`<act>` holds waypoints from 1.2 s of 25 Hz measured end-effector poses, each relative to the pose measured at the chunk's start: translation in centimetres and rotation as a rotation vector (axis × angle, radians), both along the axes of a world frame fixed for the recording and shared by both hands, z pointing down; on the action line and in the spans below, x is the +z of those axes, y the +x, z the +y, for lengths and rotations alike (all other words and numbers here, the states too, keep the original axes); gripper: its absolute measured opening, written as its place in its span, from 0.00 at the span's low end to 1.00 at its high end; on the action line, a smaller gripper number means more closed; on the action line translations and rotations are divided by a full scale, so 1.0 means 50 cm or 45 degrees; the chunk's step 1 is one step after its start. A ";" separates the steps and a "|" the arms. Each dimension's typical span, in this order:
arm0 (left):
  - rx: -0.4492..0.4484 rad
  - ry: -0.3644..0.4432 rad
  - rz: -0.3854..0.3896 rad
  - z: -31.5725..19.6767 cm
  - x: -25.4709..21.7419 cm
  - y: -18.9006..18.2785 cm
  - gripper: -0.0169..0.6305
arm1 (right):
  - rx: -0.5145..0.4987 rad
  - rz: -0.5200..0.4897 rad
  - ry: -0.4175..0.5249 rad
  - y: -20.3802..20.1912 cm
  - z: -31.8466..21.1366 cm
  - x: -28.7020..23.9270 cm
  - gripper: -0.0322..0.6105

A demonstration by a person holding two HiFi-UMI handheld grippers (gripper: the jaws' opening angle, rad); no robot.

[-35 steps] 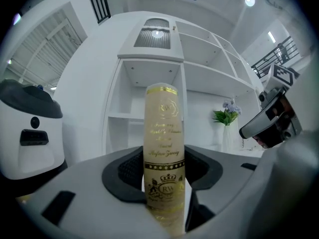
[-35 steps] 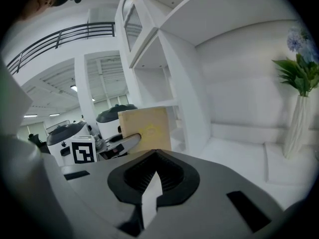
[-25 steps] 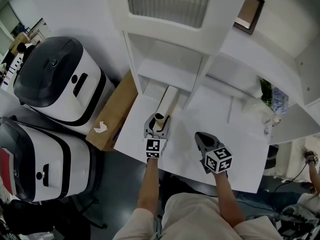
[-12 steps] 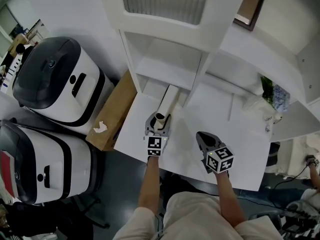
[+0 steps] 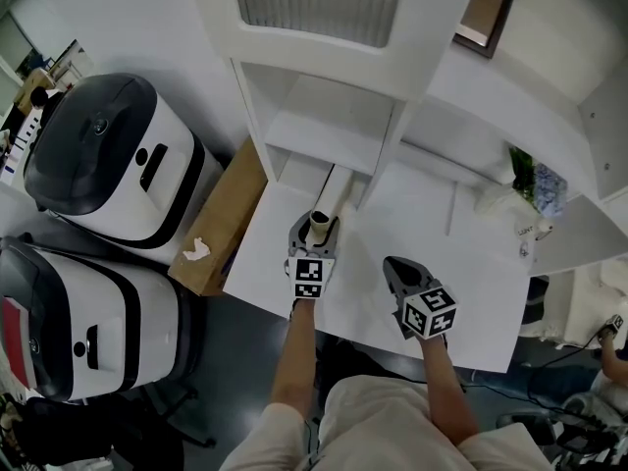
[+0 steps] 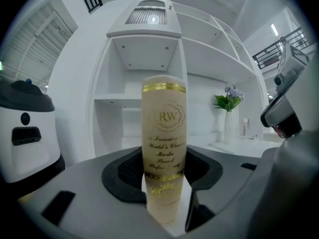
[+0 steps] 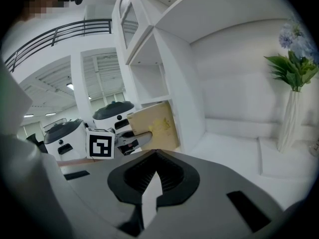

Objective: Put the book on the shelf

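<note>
Carefully: upright book held before the shelf point(image 5: 392, 42)
Left gripper point(image 5: 313, 232) jaws pinch the cream book point(image 6: 163, 133) at its spine; slide it straight into the cubby point(image 5: 329, 126) at twelve o'clock. Right gripper point(image 5: 396, 273) jaws closed, empty.

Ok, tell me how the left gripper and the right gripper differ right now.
The left gripper is clamped on a cream book with gold lettering; the right gripper is shut and empty. The left gripper reaches closer to the white shelf than the right gripper. Both carry a marker cube.
</note>
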State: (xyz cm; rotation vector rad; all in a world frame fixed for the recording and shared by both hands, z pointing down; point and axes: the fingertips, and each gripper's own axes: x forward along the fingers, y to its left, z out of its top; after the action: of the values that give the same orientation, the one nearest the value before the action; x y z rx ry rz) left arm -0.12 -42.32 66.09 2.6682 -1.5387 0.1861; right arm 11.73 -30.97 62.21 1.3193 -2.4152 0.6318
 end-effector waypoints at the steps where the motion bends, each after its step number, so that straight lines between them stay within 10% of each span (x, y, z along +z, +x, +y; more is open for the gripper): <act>1: 0.001 -0.004 0.003 -0.005 -0.001 0.006 0.36 | 0.008 0.003 0.009 0.000 -0.002 -0.005 0.09; 30: 0.106 0.026 0.013 -0.196 -0.013 0.118 0.37 | 0.032 0.046 0.127 -0.045 -0.065 -0.053 0.09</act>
State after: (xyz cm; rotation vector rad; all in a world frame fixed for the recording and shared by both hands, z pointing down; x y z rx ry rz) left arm 5.80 -52.14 65.43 2.7464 -1.4355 0.1612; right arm 9.48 -34.23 59.58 1.3897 -2.4334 0.4953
